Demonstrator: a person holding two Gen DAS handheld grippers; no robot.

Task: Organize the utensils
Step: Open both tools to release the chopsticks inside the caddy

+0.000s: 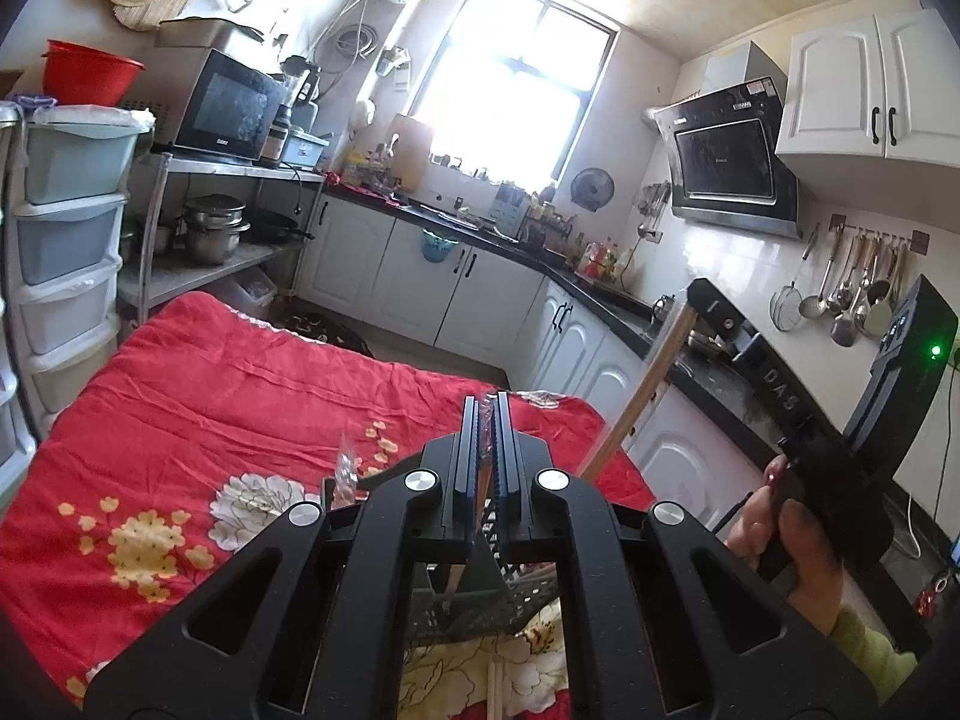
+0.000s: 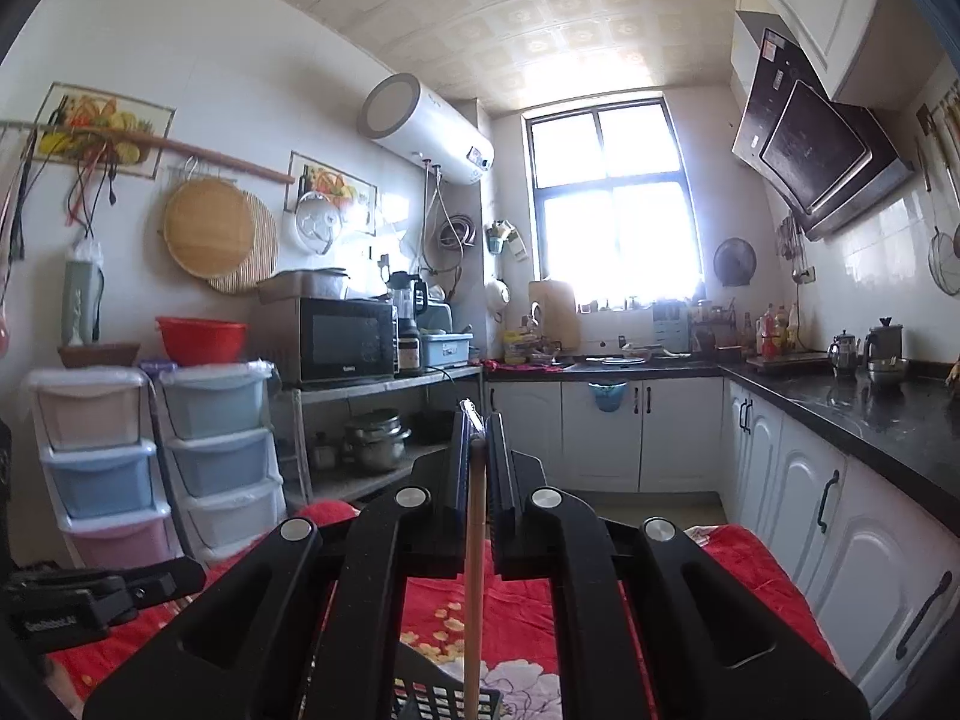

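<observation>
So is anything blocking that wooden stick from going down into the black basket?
Nothing visible does. The right gripper is shut on the wooden stick, which hangs straight down toward the black basket. The stick's lower end is out of view.

Each camera sits on a gripper and looks forward along its two black fingers. The left one looks a bit down over the red flowered cloth (image 1: 240,396) toward the window (image 1: 510,84). The right one looks level, straight at the same window (image 2: 612,192). Both see the microwave (image 1: 225,105), the white cupboards (image 2: 606,432) and the dark basket (image 2: 444,699) close below.
</observation>
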